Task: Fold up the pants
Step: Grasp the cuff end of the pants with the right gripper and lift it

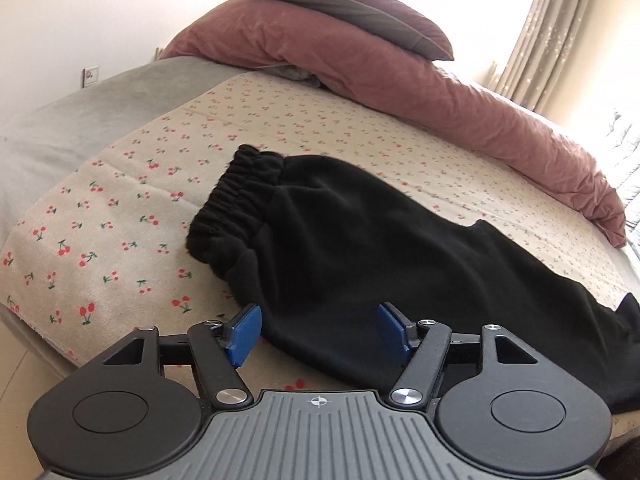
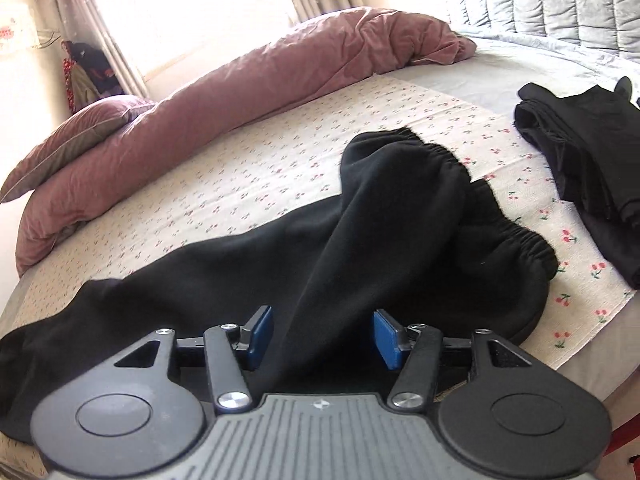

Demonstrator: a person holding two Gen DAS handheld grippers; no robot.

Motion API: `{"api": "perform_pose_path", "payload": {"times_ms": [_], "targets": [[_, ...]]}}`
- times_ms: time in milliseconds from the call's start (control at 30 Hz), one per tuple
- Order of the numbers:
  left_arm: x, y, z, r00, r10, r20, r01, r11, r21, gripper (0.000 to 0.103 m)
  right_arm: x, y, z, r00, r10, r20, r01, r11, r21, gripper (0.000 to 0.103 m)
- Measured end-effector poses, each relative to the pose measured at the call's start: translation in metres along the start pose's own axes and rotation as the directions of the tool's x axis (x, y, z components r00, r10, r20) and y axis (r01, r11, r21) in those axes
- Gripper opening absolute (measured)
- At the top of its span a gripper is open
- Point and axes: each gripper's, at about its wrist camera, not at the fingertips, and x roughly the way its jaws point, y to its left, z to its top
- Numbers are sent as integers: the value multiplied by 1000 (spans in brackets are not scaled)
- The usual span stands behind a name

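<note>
Black fleece pants lie lengthwise across a cherry-print blanket on the bed. In the left wrist view the gathered elastic waistband sits at the left end. The right wrist view shows the pants with two elastic cuffs at the right, one leg draped over the other. My left gripper is open over the near edge of the cloth, its blue pads clear of it. My right gripper is also open, with black fabric running between its pads untouched.
A pink duvet and a pillow are bunched along the far side of the bed. A pile of other black clothes lies at the right. The quilted grey headboard stands behind it. The bed's near edge runs just below my grippers.
</note>
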Motion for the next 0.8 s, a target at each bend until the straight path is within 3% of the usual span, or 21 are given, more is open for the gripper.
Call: {"api": "perform_pose_path", "payload": {"times_ms": [167, 333, 433, 533, 800], "targets": [[-1, -48, 3, 994, -106, -10, 106, 990, 94, 71, -1, -26, 12, 999, -5, 50, 1, 997, 77, 58], [20, -101, 1, 970, -236, -63, 243, 957, 158, 74, 7, -45, 17, 998, 18, 53, -25, 990, 136, 58], [37, -134, -4, 942, -316, -116, 332, 926, 178, 75, 12, -54, 21, 998, 30, 62, -39, 987, 158, 58], [52, -168, -11, 909, -384, -159, 411, 888, 204, 81, 18, -64, 25, 997, 46, 61, -56, 981, 186, 58], [91, -246, -35, 836, -498, -230, 548, 775, 314, 86, 45, -85, 31, 992, 109, 62, -121, 954, 274, 57]]}}
